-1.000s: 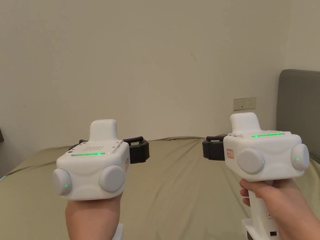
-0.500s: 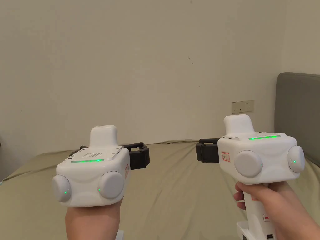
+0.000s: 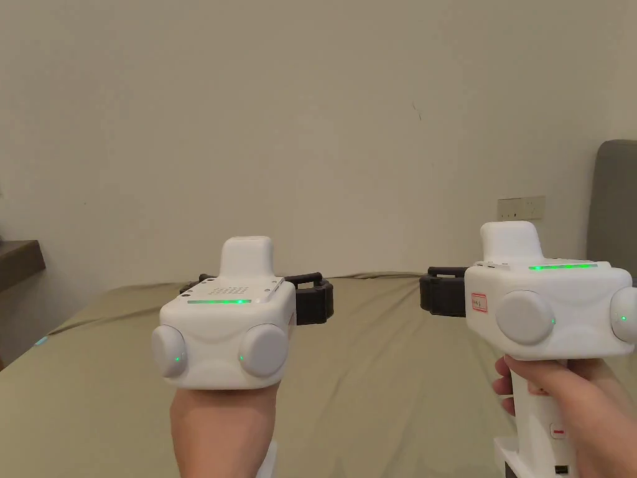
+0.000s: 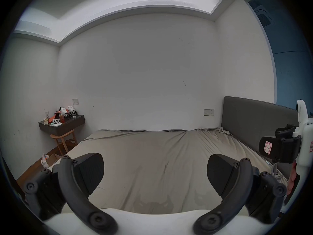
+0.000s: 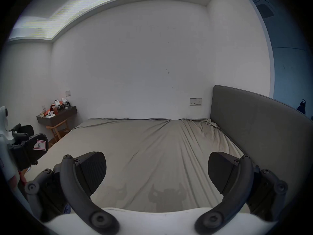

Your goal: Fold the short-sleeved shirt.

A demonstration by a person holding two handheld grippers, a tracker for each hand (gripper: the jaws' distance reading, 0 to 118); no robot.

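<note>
Both the left gripper [image 4: 155,174] and right gripper [image 5: 156,172] hung spread and empty above the olive bed sheet [image 3: 385,373], no shirt lay anywhere visible (presumably soft, light; best pinched at shoulders or hem).

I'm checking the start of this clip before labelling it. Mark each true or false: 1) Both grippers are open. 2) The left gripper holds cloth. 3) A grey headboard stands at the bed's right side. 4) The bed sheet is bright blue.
1) True: the left gripper and the right gripper both have their jaws spread wide.
2) False: nothing is between its jaws; it hangs above the bed sheet.
3) True: the headboard rises along that side.
4) False: the sheet is olive-tan.
</note>
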